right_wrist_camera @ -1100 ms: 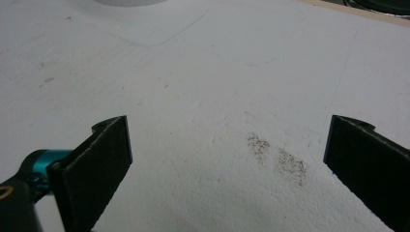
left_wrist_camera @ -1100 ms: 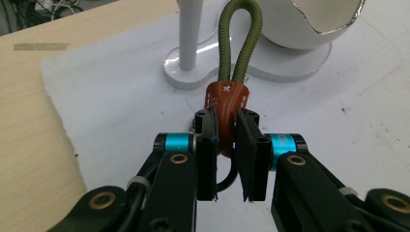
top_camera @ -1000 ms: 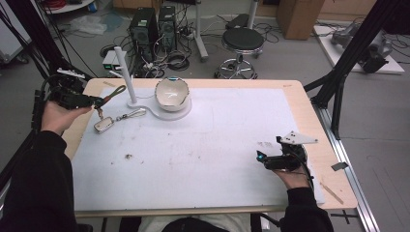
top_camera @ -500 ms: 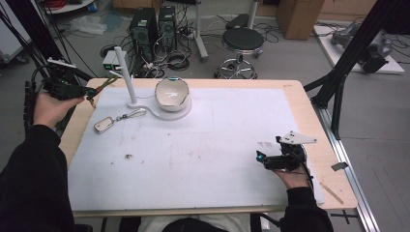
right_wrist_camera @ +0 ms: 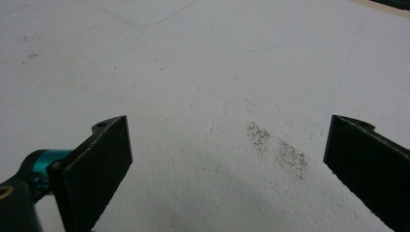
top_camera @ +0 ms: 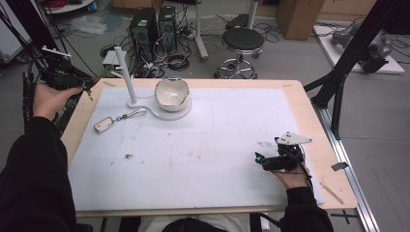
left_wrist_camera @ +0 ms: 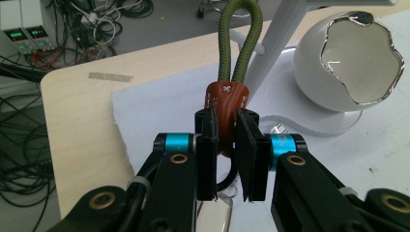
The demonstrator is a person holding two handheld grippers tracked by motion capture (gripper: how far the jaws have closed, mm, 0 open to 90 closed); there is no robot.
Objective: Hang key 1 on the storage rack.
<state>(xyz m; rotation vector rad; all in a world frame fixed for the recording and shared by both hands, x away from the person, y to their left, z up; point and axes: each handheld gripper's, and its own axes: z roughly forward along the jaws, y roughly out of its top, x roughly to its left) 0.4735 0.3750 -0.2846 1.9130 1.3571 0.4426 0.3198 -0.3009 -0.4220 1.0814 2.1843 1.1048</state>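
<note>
At ten o'clock off the table's corner, your left gripper (left_wrist_camera: 226, 145) is held in the air with its jaws pinched on the brown leather collar of an olive cord keychain (left_wrist_camera: 227, 99); the cord loop stands up above the jaws and a metal ring hangs below. At five o'clock your right gripper (top_camera: 276, 162) rests low over the white mat (top_camera: 232, 140), jaws spread wide and empty. A second keychain (top_camera: 116, 120) lies on the mat at ten o'clock, near the white post (top_camera: 124, 72) and the white bowl (top_camera: 171, 93). My worry is the grip: the pads hold only the collar's narrow sides, so a quick swing could let it twist or slip out, off the table edge.
</note>
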